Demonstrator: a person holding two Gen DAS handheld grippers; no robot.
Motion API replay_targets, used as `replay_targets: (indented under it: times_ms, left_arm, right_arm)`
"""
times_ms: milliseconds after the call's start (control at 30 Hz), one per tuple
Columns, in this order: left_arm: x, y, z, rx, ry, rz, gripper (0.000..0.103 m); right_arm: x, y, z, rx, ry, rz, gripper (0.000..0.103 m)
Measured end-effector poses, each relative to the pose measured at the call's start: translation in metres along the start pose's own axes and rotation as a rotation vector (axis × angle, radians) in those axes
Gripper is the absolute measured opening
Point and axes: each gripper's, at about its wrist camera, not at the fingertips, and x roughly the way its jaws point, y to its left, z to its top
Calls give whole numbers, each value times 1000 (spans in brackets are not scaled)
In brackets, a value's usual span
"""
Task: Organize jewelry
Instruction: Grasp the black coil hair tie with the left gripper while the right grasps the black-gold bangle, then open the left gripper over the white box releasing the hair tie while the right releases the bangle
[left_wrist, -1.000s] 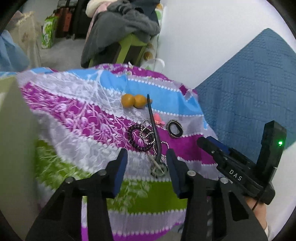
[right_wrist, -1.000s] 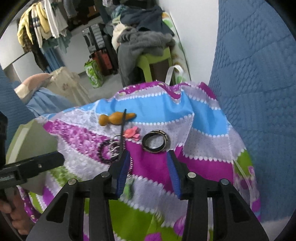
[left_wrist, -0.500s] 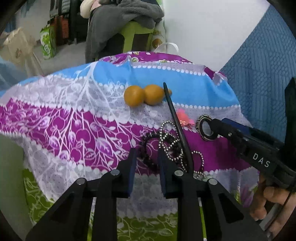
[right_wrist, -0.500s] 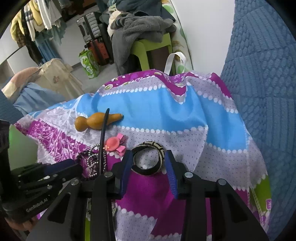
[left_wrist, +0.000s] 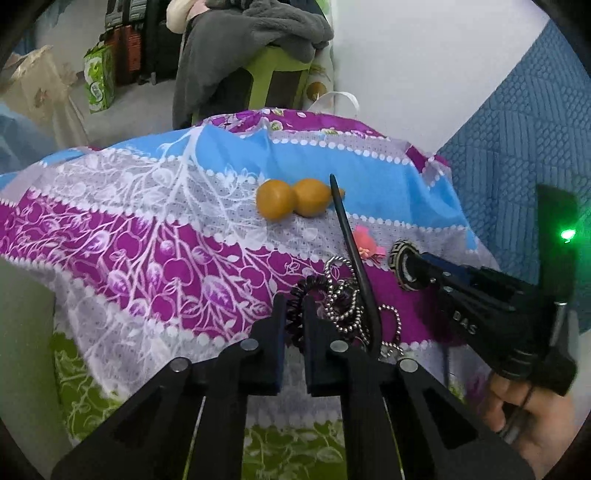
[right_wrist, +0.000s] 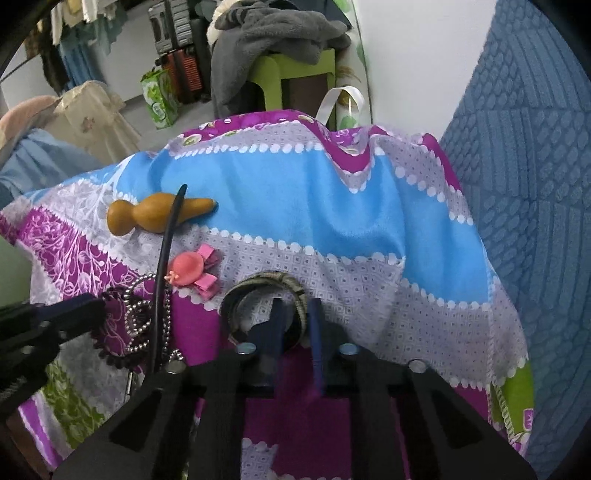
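A table draped in a patterned cloth of purple, blue, grey and green bands carries the jewelry, which is gathered toward the near right part of the top. The left gripper is seen with its fingers drawn to a narrow gap around the rim of a dark coiled bracelet; whether the coil is actually pinched cannot be told. Just right of it a silver bead chain is looped, partly overlapping the coil. A thin black curved band arches over both and runs toward the far edge, so the chain is partly crossed by it.

The right gripper is closed on the near rim of a woven bangle, one finger inside the ring and one outside. The bangle lies flat on the cloth, nearer the right edge than the other pieces. Just left of it a pink bow hair clip rests, apart from the bangle and beside the black band. Farther back, on the blue band, an orange gourd-shaped ornament lies on its side, crossed in front by the tip of the black band.

Beyond the far edge a green chair heaped with grey clothing is seen. A blue quilted surface rises along the right edge.
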Motion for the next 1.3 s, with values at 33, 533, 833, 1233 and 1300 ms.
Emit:
replay_targets:
  times_ms: [33, 533, 833, 1233, 1300]
  left_arm:
    - [-3, 1, 0, -2, -1, -1, 8]
    - [-61, 20, -32, -35, -21, 25, 8]
    - [-69, 37, -56, -63, -6, 31, 8]
    - [-78, 38, -70, -37, -8, 8, 8]
    - [-82, 38, -71, -35, -6, 3, 8]
  right_arm:
    - [-1, 0, 0, 6, 0, 4, 7]
    - [-37, 2, -17, 37, -46, 71, 6]
    - [-62, 7, -32, 53, -49, 77, 6]
    - [-104, 45, -63, 123, -39, 117, 6]
    - [-109, 53, -72, 144, -26, 115, 6]
